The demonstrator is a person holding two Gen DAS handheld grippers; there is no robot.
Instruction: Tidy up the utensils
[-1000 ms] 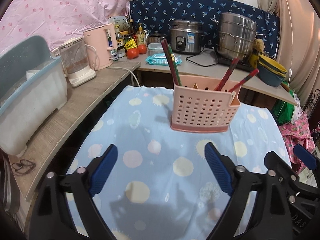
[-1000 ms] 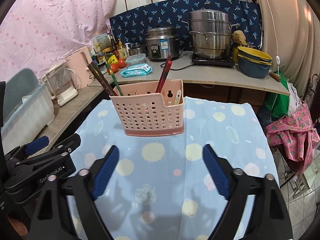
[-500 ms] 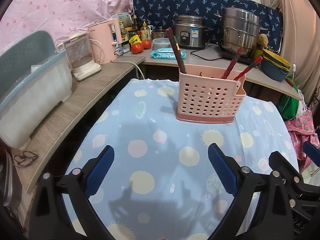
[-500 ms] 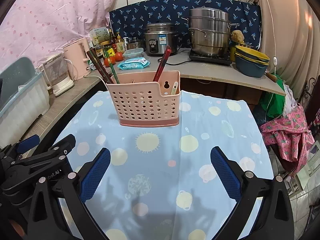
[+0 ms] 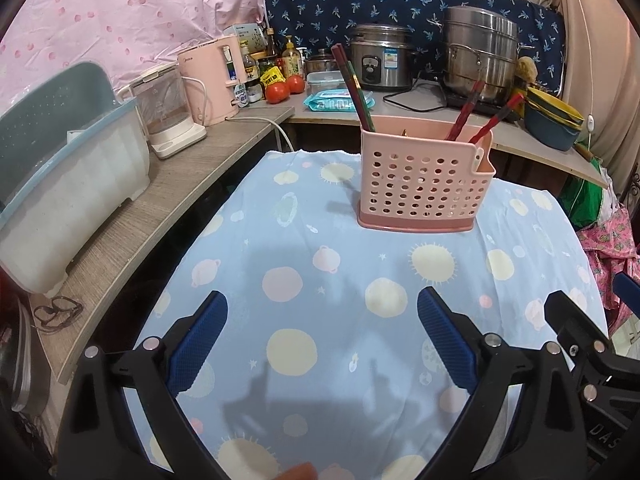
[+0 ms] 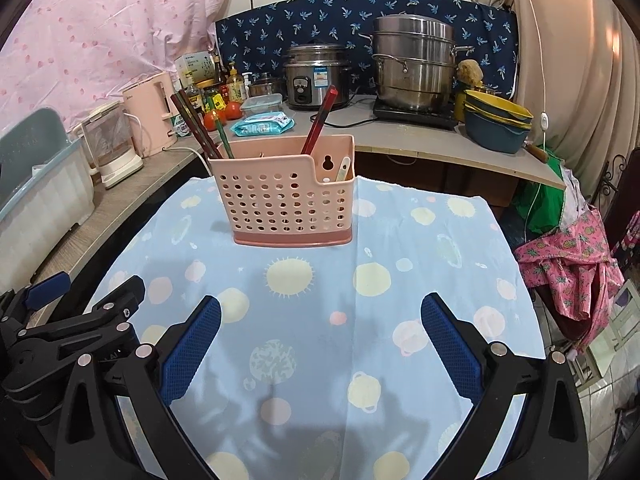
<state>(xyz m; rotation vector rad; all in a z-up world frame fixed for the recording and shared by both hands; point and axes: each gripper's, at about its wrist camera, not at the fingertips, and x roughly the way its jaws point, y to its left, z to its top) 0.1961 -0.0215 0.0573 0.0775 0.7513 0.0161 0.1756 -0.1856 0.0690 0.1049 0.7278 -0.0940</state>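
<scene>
A pink perforated utensil holder (image 5: 424, 180) stands upright on the blue planet-print tablecloth (image 5: 320, 272); it also shows in the right wrist view (image 6: 286, 196). Dark and green chopsticks (image 6: 200, 128) lean out of its left part, red chopsticks (image 6: 320, 120) out of its middle, and a pale spoon handle (image 6: 343, 170) shows in its right compartment. My left gripper (image 5: 322, 312) is open and empty, well short of the holder. My right gripper (image 6: 320, 316) is open and empty beside it.
A grey-blue dish rack (image 5: 60, 168), a kettle (image 5: 168, 112) and a pink appliance (image 5: 212, 80) line the left counter. A rice cooker (image 6: 316, 76), steel steamer pot (image 6: 414, 68), stacked bowls (image 6: 498, 124), tomatoes and bottles stand on the back counter. Pink clothing (image 6: 568, 276) hangs at the right.
Both grippers have drawn back from the holder and risen a little; the holder now looks farther away. Both jaws stay open and empty.
</scene>
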